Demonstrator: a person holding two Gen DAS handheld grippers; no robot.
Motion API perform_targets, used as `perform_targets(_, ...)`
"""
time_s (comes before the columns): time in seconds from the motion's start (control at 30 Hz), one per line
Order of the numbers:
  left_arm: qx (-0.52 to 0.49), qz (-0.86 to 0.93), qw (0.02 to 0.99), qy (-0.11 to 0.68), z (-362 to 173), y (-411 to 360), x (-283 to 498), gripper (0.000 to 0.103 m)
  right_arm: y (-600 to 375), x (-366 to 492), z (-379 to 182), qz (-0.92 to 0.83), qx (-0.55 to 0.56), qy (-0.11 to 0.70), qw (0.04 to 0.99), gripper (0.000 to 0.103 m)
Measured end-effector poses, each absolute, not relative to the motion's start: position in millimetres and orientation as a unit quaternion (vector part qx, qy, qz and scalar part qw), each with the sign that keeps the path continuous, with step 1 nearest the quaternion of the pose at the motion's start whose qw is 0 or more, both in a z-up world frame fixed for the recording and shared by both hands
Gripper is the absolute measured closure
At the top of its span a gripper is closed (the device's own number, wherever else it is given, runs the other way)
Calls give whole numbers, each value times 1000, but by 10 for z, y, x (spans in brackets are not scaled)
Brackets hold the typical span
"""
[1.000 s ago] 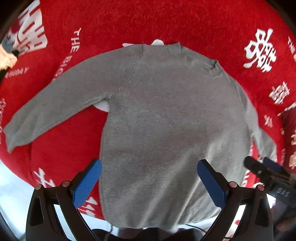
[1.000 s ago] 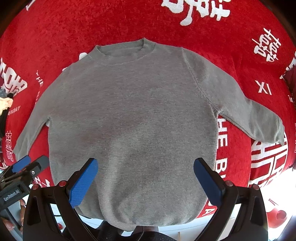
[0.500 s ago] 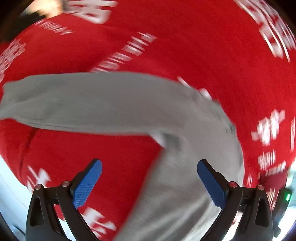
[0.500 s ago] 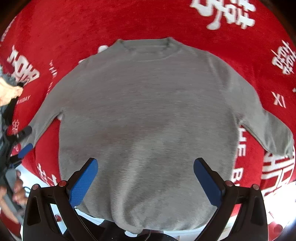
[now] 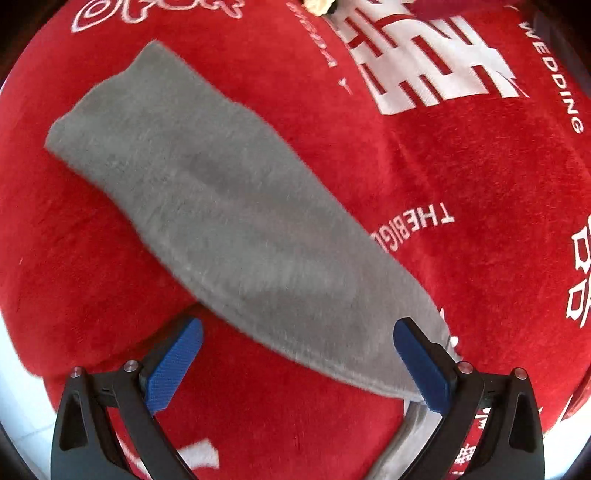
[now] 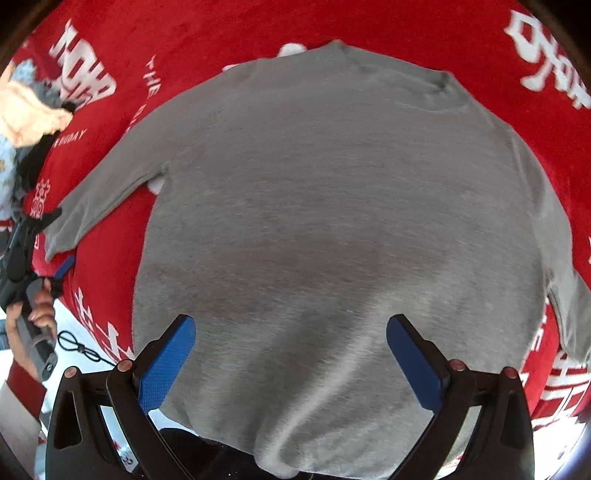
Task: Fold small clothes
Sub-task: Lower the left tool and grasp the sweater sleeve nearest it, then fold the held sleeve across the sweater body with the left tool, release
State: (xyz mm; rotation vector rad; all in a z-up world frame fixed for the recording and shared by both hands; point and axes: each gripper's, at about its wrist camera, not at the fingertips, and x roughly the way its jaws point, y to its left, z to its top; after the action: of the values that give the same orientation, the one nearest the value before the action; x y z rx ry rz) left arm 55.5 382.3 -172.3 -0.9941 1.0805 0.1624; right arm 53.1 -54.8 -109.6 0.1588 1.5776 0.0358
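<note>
A small grey sweater [image 6: 332, 221] lies flat, front up, on a red cloth [image 6: 229, 29], neck away from me. Its hem hangs over the near edge. My right gripper [image 6: 291, 354] is open above the lower body of the sweater, holding nothing. The left sleeve [image 5: 229, 229] stretches out across the red cloth in the left wrist view, cuff at the upper left. My left gripper [image 5: 299, 362] is open with the sleeve's upper part between its blue pads, not clamped. It also shows at the left edge of the right wrist view [image 6: 40, 251], by the cuff.
The red cloth [image 5: 480, 184] carries white lettering and characters. A pile of other clothes [image 6: 26, 114] lies at the far left. The cloth's near edge drops to a white floor [image 5: 18, 406]. A black cord [image 6: 79, 347] lies below the left edge.
My left gripper has swung left from the sweater's body to the left sleeve and come close over it. My right gripper has drifted closer to the sweater and turned slightly.
</note>
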Motion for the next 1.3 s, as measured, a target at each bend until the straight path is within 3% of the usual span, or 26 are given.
perform_targets(0.3, -521, 34, 733, 437, -1697, 3843, 780, 0, -191, 679, -1100, 56, 52, 705, 705, 0)
perform_targets(0.43, -484, 77, 738, 464, -1773, 3778, 876, 3, -137, 722, -1112, 60, 50, 707, 703, 0)
perform_targets(0.5, -467, 107, 742, 470, -1760, 3777, 896, 22, -136, 733, -1119, 60, 54, 708, 701, 0)
perform_targets(0.57, -454, 116, 741, 480, -1758, 3781, 914, 67, -150, 722, -1093, 61, 60, 707, 702, 0)
perform_targets(0.63, -451, 95, 745, 482, -1749, 3765, 946, 93, -188, 701, -1054, 59, 64, 706, 703, 0)
perform_targets(0.9, -306, 5, 835, 458, -884, 3026, 1194, 92, -654, 471, -780, 30, 106, 684, 722, 0)
perform_targets(1.17, -204, -191, 866, 415, -63, 1124, 1516, 92, -1489, 197, -561, -28, 164, 661, 732, 0)
perform_targets(1.3, -140, -261, 847, 441, -181, -46, 1469, 92, -1966, 57, -508, -58, 198, 646, 735, 0)
